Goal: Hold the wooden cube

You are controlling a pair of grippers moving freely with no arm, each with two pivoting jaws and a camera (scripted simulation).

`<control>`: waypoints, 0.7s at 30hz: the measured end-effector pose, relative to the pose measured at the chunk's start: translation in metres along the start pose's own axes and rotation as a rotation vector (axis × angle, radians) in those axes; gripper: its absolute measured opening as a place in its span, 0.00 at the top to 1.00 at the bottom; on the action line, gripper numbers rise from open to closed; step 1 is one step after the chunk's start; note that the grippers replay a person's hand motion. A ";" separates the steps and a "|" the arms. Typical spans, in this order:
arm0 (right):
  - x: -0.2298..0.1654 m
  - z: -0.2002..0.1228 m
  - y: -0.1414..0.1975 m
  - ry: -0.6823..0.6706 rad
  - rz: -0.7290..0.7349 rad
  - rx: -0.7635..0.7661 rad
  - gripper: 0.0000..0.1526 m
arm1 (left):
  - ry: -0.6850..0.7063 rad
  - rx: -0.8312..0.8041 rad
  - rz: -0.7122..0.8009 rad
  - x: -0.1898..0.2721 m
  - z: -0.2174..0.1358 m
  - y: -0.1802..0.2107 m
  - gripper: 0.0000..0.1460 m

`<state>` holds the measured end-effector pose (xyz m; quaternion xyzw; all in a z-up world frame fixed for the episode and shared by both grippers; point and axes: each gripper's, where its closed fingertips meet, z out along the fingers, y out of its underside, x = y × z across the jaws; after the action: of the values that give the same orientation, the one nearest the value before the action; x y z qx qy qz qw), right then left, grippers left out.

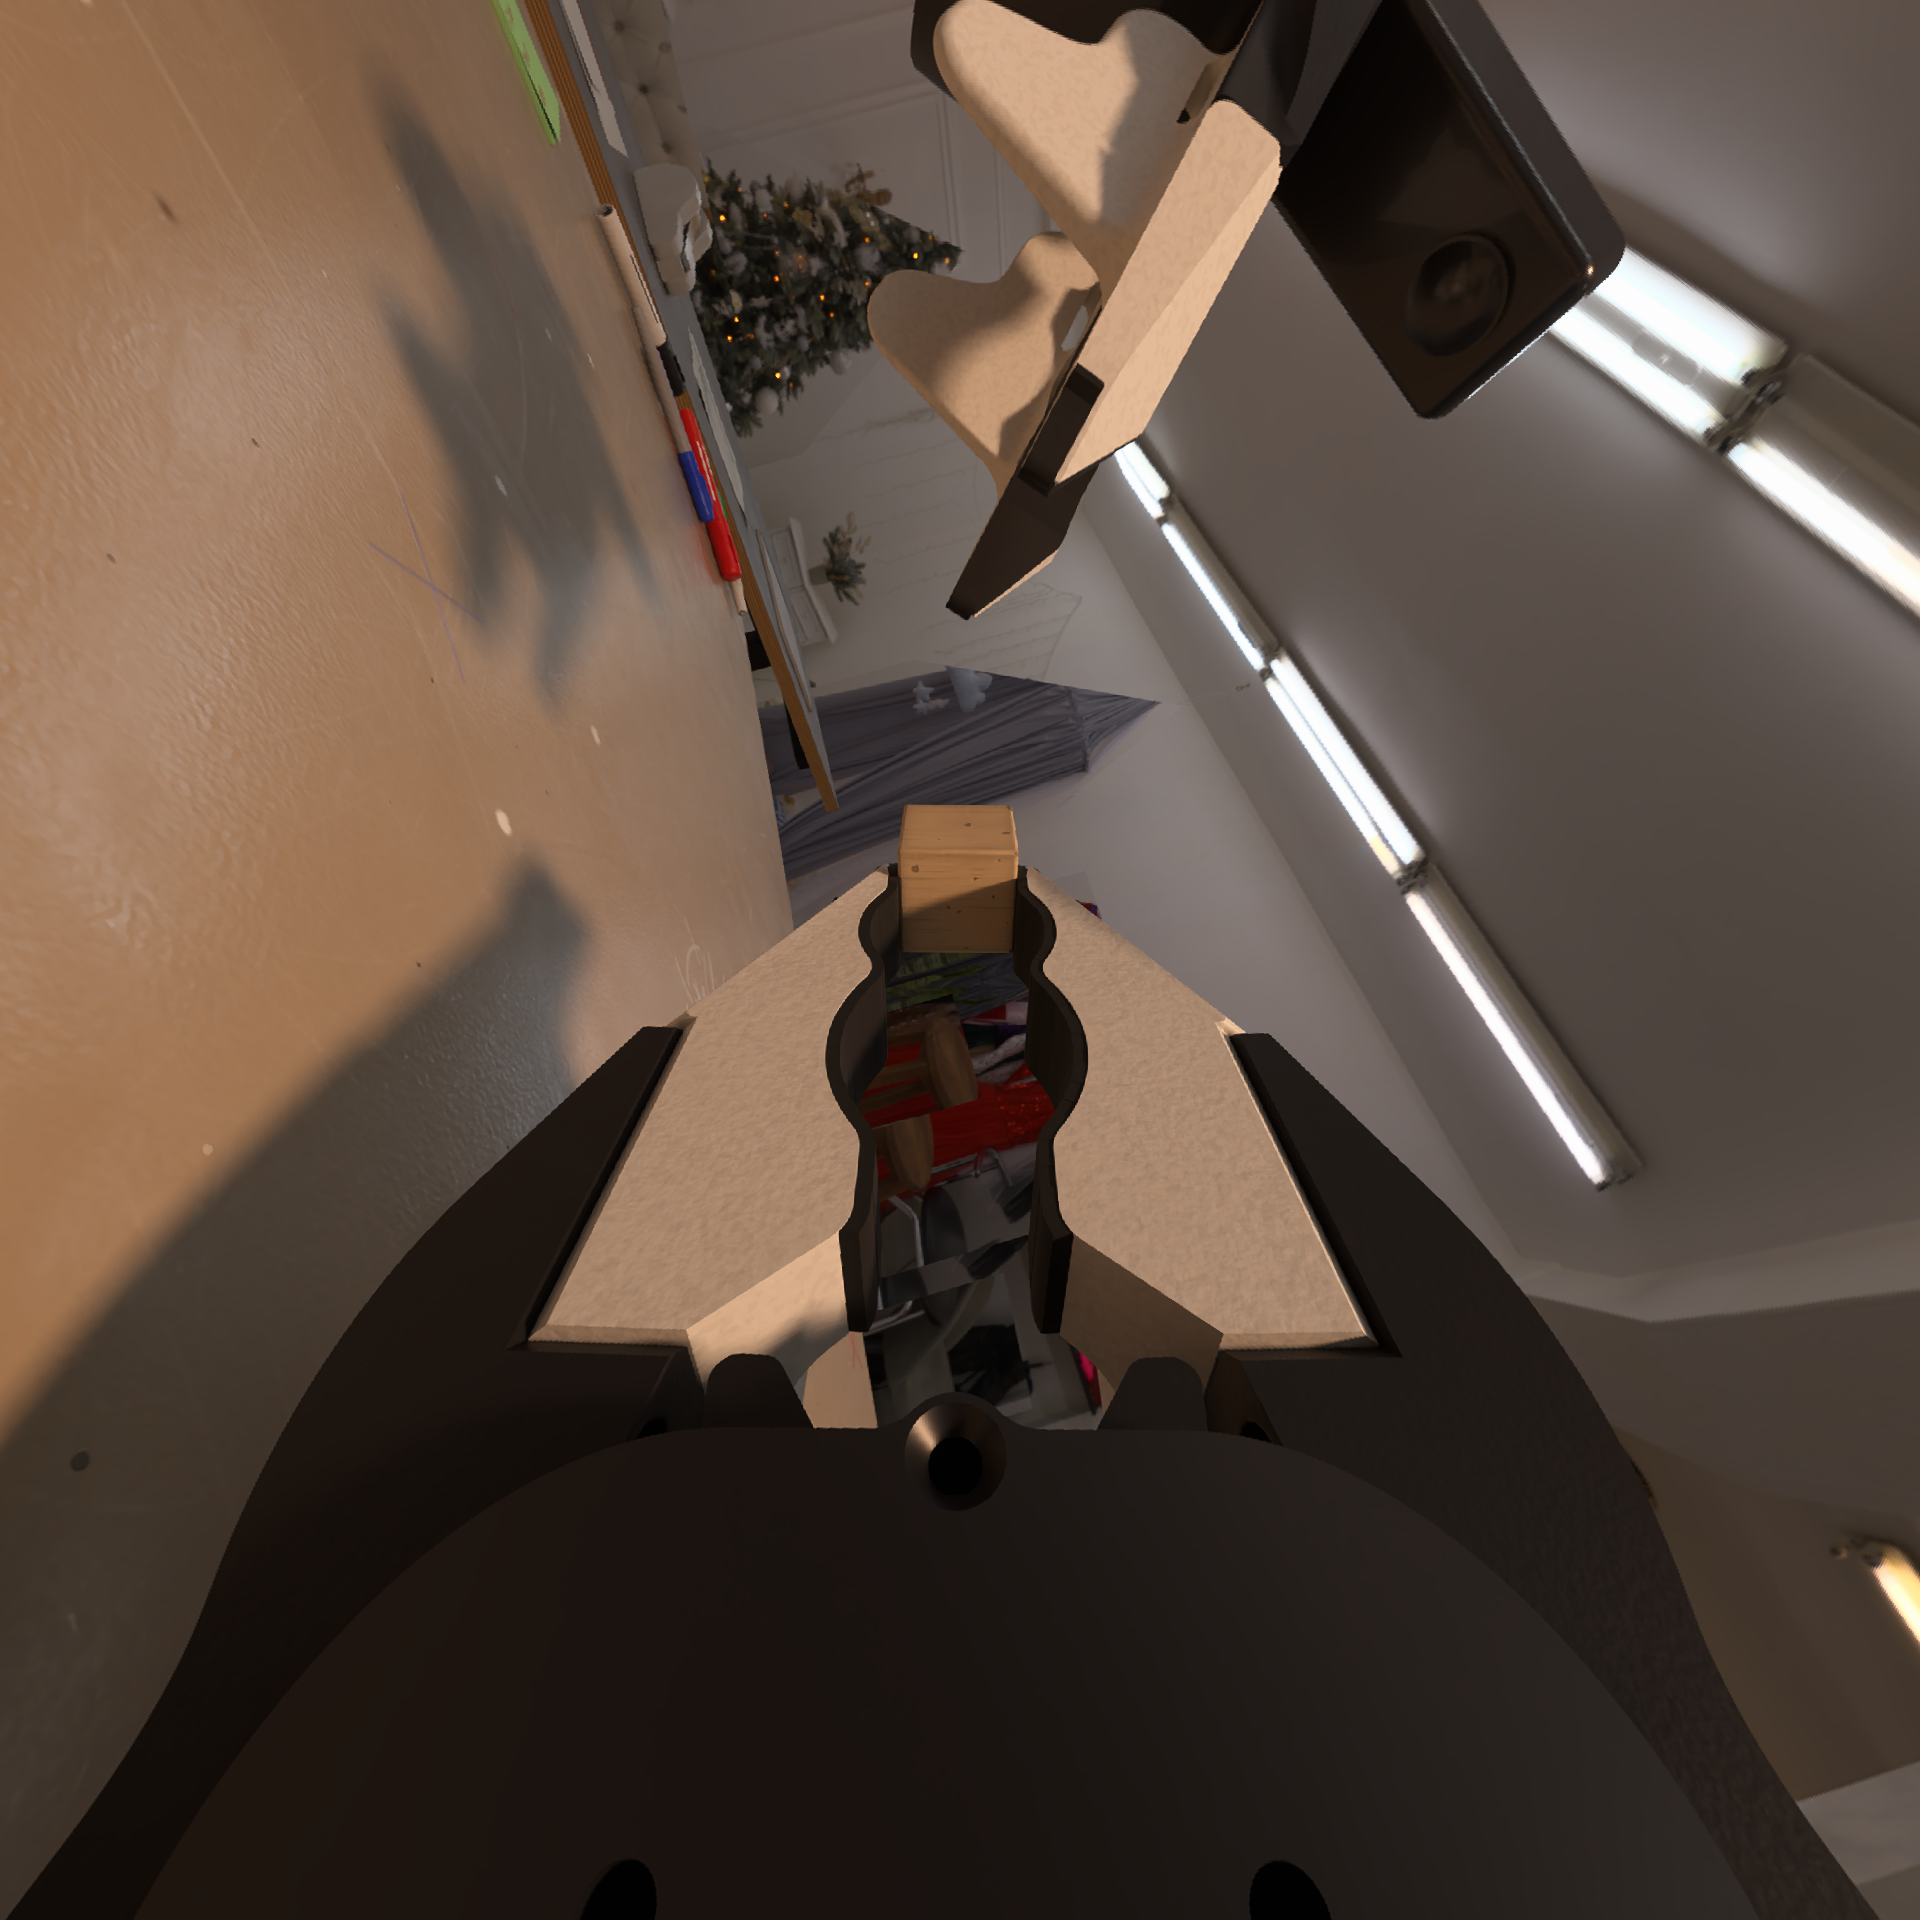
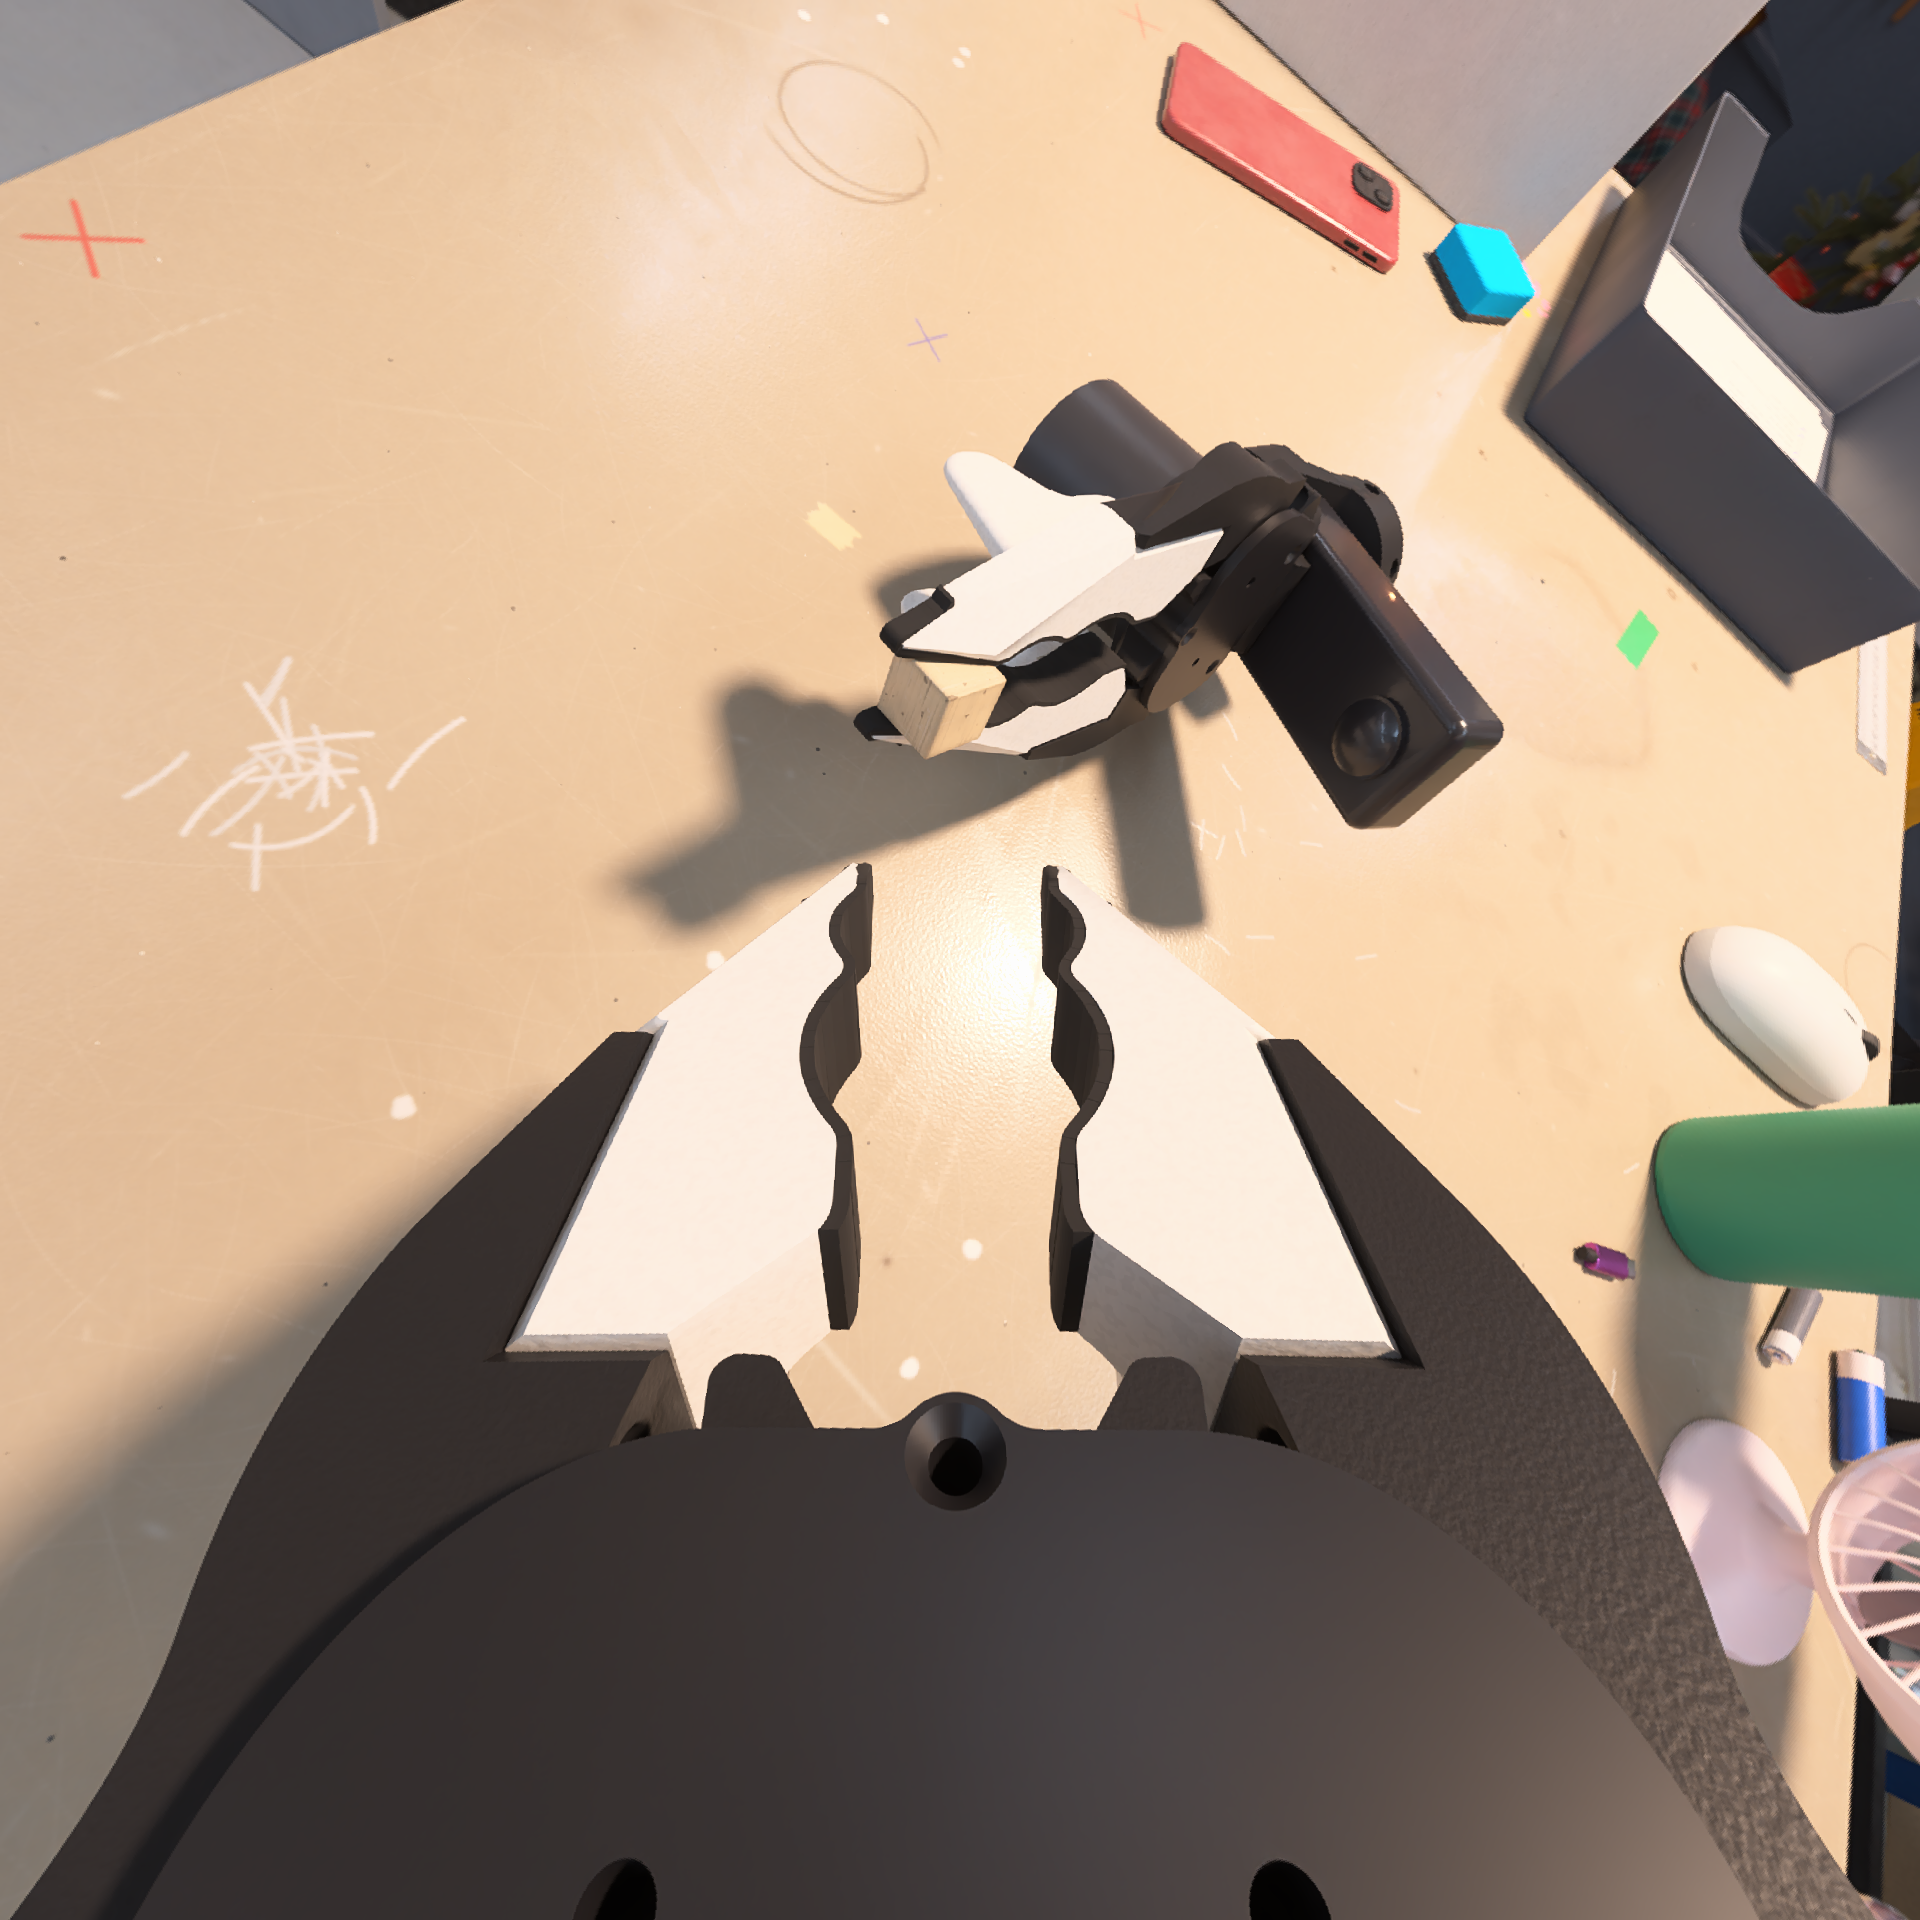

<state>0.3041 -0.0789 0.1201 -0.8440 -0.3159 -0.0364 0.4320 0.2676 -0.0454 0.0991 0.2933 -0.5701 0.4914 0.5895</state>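
The wooden cube (image 1: 956,847) is clamped between the fingertips of my left gripper (image 1: 956,883), which is shut on it and holds it in the air beside the tan table (image 1: 260,623). In the right wrist view the cube (image 2: 940,707) shows in the left gripper (image 2: 888,681) a little above the table (image 2: 468,468), casting a shadow. My right gripper (image 2: 956,883) is open and empty, above the table and just short of the cube. It also shows at the top of the left wrist view (image 1: 1091,343).
On the table are a red phone (image 2: 1283,156), a blue block (image 2: 1481,270), a grey box (image 2: 1704,457), a white mouse (image 2: 1777,1013), a green cylinder (image 2: 1797,1200) and a pink fan (image 2: 1870,1579). Markers (image 1: 707,488) lie along the table edge.
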 end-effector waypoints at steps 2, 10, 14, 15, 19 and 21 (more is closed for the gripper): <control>0.000 -0.003 0.000 0.010 0.010 0.003 0.79 | -0.015 -0.006 0.019 -0.001 0.000 0.000 0.86; 0.029 -0.021 0.003 0.235 0.117 0.070 0.85 | -0.125 0.006 0.012 -0.015 -0.003 0.000 0.86; 0.052 -0.028 0.022 0.449 0.349 0.105 0.84 | -0.151 0.059 0.017 -0.009 -0.013 -0.006 0.86; 0.055 -0.029 0.026 0.500 0.419 0.125 0.82 | -0.153 0.066 0.028 -0.005 -0.016 -0.006 0.86; 0.052 -0.024 0.033 0.671 0.657 0.256 0.72 | -0.117 0.080 0.060 0.018 -0.032 -0.001 0.86; 0.046 -0.019 0.033 0.719 0.764 0.308 0.70 | -0.078 0.094 0.078 0.031 -0.041 0.005 0.86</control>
<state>0.3632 -0.0842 0.1239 -0.7600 0.1790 -0.1163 0.6139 0.2748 0.0008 0.1211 0.3173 -0.5801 0.5281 0.5328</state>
